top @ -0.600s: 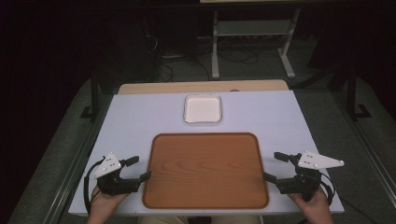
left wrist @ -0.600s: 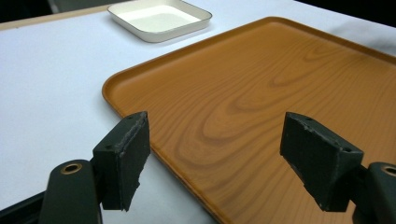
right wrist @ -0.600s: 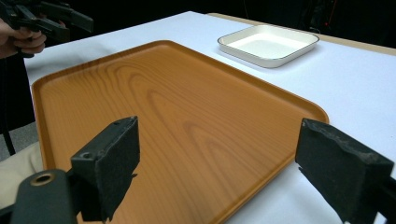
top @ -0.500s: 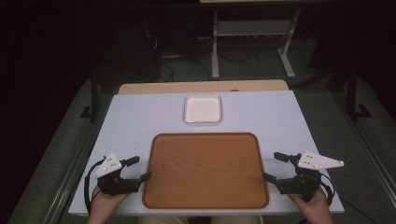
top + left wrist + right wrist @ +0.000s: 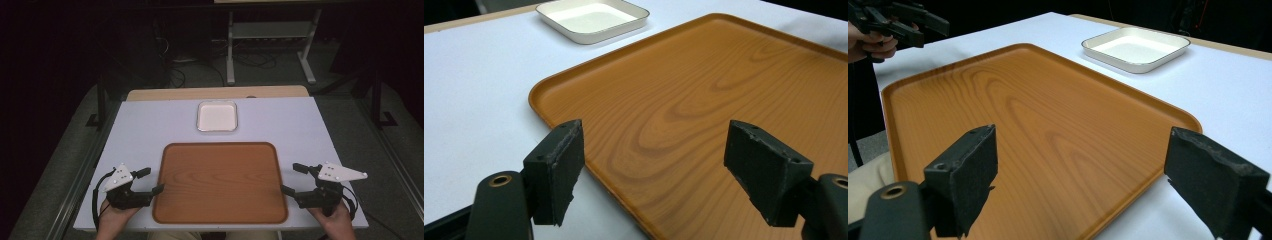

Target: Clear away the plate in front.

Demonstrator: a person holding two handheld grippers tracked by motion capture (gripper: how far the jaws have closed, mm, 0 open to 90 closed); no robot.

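Wooden tray (image 5: pixel 220 187) lies at the surface's (image 5: pixel 150 130) near edge; left gripper (image 5: pixel 152 181) and right gripper (image 5: pixel 290 179) flank it, jaws spread, pinching nothing

Wooden tray (image 5: pixel 220 182) blocks centre; white dish (image 5: pixel 216 116) beyond; table (image 5: pixel 145 130) flanks free.

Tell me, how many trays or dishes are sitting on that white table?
2: a wooden tray lies at the near edge between the two grippers, and a small white dish sits just beyond it. Nothing appears hidden.
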